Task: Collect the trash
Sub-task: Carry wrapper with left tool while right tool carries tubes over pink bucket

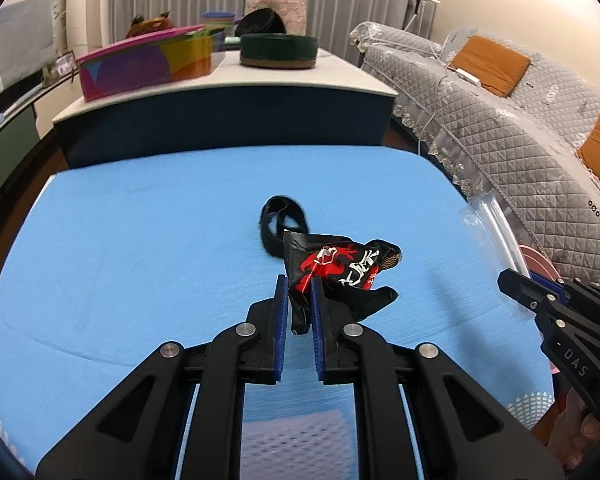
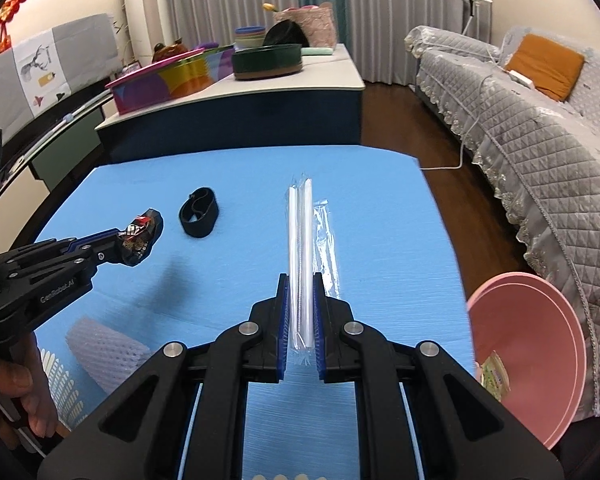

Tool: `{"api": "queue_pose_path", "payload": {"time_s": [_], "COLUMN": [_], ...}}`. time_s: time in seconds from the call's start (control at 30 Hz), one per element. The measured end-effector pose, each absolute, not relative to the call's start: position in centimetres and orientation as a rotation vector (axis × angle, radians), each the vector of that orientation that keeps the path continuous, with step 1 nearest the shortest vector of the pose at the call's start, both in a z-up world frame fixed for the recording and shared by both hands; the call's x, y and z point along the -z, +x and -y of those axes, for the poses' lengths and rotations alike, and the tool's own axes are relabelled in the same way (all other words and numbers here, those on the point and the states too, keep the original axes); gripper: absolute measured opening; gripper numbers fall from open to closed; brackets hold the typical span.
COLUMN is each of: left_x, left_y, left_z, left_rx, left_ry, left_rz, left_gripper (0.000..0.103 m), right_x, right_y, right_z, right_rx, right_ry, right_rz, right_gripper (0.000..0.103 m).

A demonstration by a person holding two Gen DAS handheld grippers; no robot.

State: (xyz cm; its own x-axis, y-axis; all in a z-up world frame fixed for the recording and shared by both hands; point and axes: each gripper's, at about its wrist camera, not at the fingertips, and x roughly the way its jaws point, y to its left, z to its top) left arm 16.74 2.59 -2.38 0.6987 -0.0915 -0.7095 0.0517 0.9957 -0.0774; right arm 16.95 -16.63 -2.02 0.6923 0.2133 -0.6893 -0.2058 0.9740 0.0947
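Left tool (image 1: pixel 299 300) clamps wrapper (image 1: pixel 340 268); right tool (image 2: pixel 300 308) clamps straw packet (image 2: pixel 300 240); mat (image 2: pixel 380 216) mid-area open.

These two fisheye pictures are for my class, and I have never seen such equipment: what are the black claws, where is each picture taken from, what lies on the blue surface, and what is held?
The claws are hand-held two-finger grippers, one in each of a person's hands, with a camera on each looking along its fingers. The left wrist view shows the left gripper shut on a crumpled black-and-red snack wrapper. The right wrist view shows the right gripper shut on a clear plastic sleeve of white straws. On the blue table mat lie a black elastic band loop and a white foam mesh sleeve. A pink round bowl stands beside the mat.
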Motion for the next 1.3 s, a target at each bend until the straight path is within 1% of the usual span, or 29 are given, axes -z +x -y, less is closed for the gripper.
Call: {"api": "queue_pose_path", "payload": {"time_s": [0.73,1.3], "left_x": [1.5,1.4], "left_y": [17.1,17.7], "left_z": [2.5,8.2], "left_rx": [0.152,0.252], "left_ry": [-0.012,0.026], "left_rz": [-0.735,-0.710], "left_gripper": [0.011,0.011], "right_x": [0.3,0.2], "right_y": [16.0,15.6], "right_z": [22.1,27.5], "right_rx": [-0.151,-0.044], "right_ry": [0.077,0.124], "right_rz": [-0.721,-0.705], "right_gripper": [0.011,0.011]}}
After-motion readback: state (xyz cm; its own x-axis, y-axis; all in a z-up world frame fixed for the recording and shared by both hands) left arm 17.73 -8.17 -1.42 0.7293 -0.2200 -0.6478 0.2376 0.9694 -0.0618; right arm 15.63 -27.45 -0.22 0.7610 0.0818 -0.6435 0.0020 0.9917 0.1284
